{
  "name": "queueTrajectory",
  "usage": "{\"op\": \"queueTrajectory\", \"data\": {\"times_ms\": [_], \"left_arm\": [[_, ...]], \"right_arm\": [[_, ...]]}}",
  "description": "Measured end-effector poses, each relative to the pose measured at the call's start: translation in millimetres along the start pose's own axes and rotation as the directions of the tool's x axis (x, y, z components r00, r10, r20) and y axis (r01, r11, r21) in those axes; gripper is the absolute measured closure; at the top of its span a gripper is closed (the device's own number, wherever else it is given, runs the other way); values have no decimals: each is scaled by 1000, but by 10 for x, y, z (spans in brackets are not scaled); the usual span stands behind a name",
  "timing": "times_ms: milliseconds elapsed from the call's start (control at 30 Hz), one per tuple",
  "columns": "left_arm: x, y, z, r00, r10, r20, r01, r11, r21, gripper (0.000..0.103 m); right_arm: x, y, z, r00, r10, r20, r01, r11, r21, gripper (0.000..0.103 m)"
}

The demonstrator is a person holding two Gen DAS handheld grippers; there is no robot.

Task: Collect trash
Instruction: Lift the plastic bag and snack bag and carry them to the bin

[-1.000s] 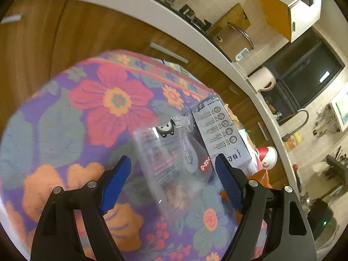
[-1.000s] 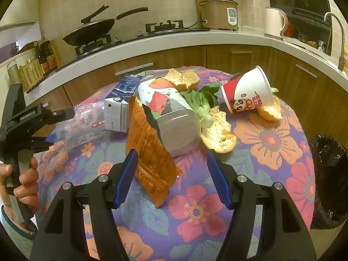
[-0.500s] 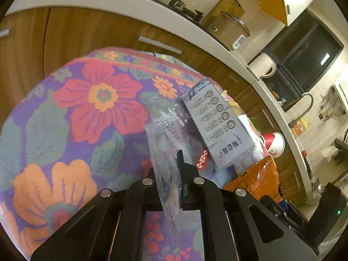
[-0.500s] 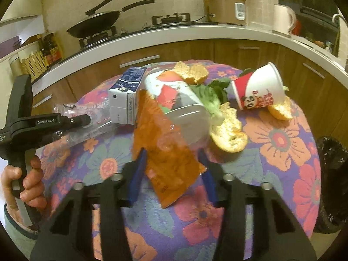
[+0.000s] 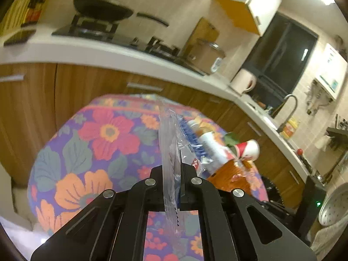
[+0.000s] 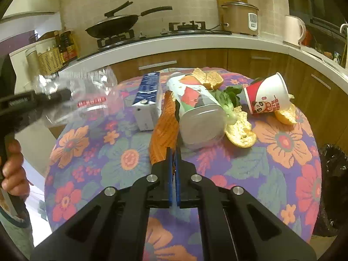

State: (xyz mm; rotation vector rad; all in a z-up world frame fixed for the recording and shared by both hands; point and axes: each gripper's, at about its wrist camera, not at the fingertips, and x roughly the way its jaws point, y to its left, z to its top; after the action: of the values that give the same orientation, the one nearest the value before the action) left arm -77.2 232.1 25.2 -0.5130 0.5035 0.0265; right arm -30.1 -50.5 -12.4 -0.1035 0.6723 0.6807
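My left gripper is shut on a clear plastic bag, which stands edge-on between its fingers and hangs above the flowered tablecloth. In the right wrist view the same clear plastic bag floats at the left, held by the left gripper. My right gripper is shut on the near edge of an orange wrapper that leans against a tipped canister. A blue-and-white carton, a red paper cup, bread pieces and green leaves lie on the table.
A black bin bag stands at the right of the round table. A person's hand grips the left tool's handle. Behind the table runs a curved counter with a pan, a rice cooker and a kettle.
Both grippers went from open to shut: the left closed on the clear bag and lifted it off the table, the right closed on the orange wrapper's edge.
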Motion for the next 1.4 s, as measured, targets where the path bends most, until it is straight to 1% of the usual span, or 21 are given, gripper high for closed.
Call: {"op": "queueTrajectory", "data": {"times_ms": [167,367,600,733,867,1033,1067,1133,1200,1300,1400], "left_arm": [[-123,-215,1,999,-43,31,42,998,50,102],[-121,-487,-18,995,-96,35,92,991,98,102],[63,-928,-58,984,-175,5,172,972,162,102],[231,-1225,-90,972,-234,-19,233,953,192,102],[432,-1602,-133,953,-296,-56,301,925,231,102],[710,-2142,-214,936,-334,-108,351,888,299,102],[777,-2270,-231,932,-343,-121,364,878,312,102],[918,-2512,-280,923,-358,-143,385,863,328,102],[1047,-2696,-332,914,-373,-161,406,851,332,102],[1304,-3058,-475,900,-381,-210,433,834,343,102],[1594,-3408,-673,888,-370,-272,451,816,361,102]], "right_arm": [[-164,34,-16,999,-22,41,23,1000,-20,103],[-426,-98,9,995,-42,91,42,999,1,103],[-753,-473,33,979,-129,158,119,991,68,103],[-935,-742,21,968,-173,185,155,982,106,103],[-1135,-1040,-20,946,-243,213,214,965,151,103],[-1330,-1555,-150,917,-337,214,284,928,241,103],[-1352,-1646,-181,910,-359,210,303,918,255,103],[-1389,-1853,-253,887,-419,193,360,891,278,103],[-1419,-2052,-324,870,-460,176,398,867,300,103],[-1468,-2336,-438,856,-493,155,420,839,345,103],[-1504,-2640,-567,847,-517,127,433,808,399,103]]}}
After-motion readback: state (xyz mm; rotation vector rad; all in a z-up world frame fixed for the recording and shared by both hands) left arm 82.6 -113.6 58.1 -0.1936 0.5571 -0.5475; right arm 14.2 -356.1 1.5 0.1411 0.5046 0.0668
